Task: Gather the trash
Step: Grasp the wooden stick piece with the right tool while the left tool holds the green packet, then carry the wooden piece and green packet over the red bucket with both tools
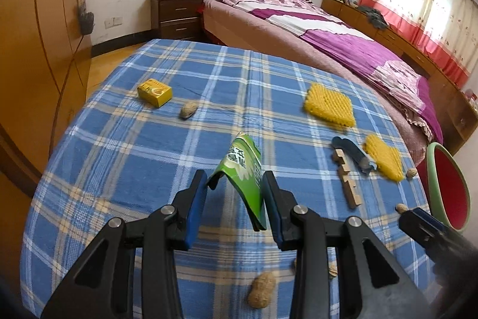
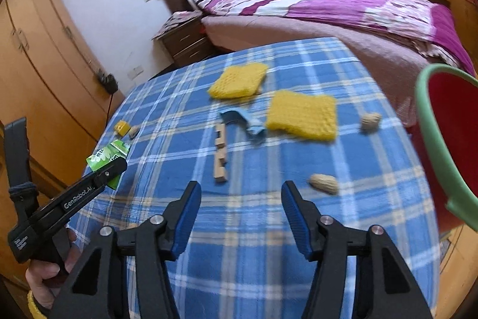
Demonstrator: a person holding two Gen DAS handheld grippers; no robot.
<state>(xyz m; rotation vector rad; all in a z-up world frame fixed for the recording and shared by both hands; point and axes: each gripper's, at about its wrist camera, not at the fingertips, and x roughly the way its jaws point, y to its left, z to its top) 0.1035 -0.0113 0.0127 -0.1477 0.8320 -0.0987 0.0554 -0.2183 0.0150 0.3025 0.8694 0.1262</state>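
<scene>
A bent green wrapper [image 1: 242,166] is pinched between the blue pads of my left gripper [image 1: 236,187], lifted a little above the blue plaid tablecloth [image 1: 119,169]. From the right wrist view, the same left gripper [image 2: 116,165] shows at the left with the wrapper [image 2: 106,154] in it. My right gripper [image 2: 240,190] hangs open over the cloth with nothing between its fingers; a peanut [image 2: 324,183] lies just to its right. The red bin with a green rim [image 2: 430,121] stands off the table's right side.
Loose on the cloth are two yellow sponges [image 2: 239,81] [image 2: 301,117], a blue scrap [image 2: 242,121], a notched wooden piece [image 2: 220,151], a small yellow box [image 1: 154,91] and several nuts [image 1: 262,289]. A bed [image 1: 328,29] lies beyond the table, a wardrobe to the left.
</scene>
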